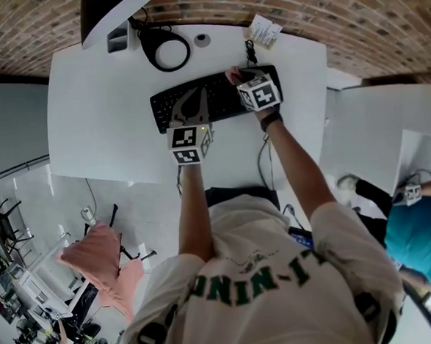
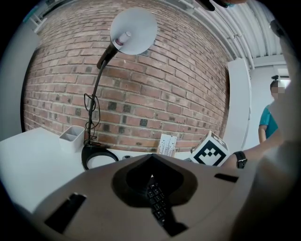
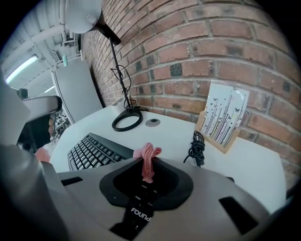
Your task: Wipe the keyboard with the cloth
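On the white desk the black keyboard lay just below the lamp base, with both grippers over it. The left gripper had its jaws together on nothing, tips low over the keys of the left half; unless it pinned the board, a firm wipe would likely skate it. The right gripper was clamped on the pink cloth at the keyboard's far right edge. Only a small tuft showed, so a hard drag might tug it free. The coiled cable close by could snag
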A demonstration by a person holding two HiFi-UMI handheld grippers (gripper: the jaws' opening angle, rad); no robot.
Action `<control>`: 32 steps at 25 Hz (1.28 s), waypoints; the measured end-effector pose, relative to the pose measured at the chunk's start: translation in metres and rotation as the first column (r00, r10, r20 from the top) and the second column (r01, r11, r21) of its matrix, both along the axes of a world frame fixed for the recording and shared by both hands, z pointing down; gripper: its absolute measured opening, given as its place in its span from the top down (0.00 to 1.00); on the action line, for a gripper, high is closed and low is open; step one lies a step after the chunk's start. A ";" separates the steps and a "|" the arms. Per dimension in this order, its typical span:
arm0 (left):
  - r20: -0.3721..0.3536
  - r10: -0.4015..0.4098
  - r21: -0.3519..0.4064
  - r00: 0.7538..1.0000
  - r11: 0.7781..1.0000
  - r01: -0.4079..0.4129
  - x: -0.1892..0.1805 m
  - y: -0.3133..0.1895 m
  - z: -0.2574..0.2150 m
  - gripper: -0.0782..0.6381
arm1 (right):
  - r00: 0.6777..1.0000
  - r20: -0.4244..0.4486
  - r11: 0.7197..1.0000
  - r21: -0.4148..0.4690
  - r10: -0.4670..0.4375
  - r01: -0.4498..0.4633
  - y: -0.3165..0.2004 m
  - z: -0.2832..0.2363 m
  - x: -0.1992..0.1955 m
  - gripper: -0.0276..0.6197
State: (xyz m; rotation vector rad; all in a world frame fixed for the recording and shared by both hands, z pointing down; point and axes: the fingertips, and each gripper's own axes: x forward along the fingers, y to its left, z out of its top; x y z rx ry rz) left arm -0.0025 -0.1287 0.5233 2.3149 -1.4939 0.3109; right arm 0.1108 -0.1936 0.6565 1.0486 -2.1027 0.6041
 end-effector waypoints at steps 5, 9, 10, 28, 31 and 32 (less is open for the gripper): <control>0.001 0.018 -0.001 1.000 1.000 -0.018 0.012 0.000 0.001 0.90 | 1.000 0.016 1.000 0.008 0.026 -0.026 -0.003 -0.001 0.019 0.89; 0.003 0.030 -0.005 1.000 1.000 -0.030 0.020 0.000 0.004 0.90 | 0.996 0.055 0.998 -0.011 0.064 -0.063 -0.005 -0.003 0.038 0.89; 0.003 0.033 -0.007 0.999 0.999 -0.033 0.022 0.000 0.005 0.90 | 0.996 0.047 0.997 -0.009 0.076 -0.075 -0.006 -0.003 0.045 0.89; -0.010 0.039 -0.001 0.999 0.999 -0.039 0.019 0.003 0.003 0.90 | 0.967 -0.185 0.984 0.062 0.176 -0.168 -0.024 -0.002 0.139 0.89; -0.012 0.025 0.001 1.000 1.000 -0.025 0.010 0.006 0.000 0.90 | 0.969 -0.162 0.982 0.022 0.187 -0.186 -0.018 -0.004 0.127 0.89; -0.012 0.019 0.002 1.000 1.000 -0.019 0.005 0.006 -0.002 0.90 | 0.970 -0.151 0.982 0.022 0.191 -0.189 -0.018 -0.007 0.123 0.89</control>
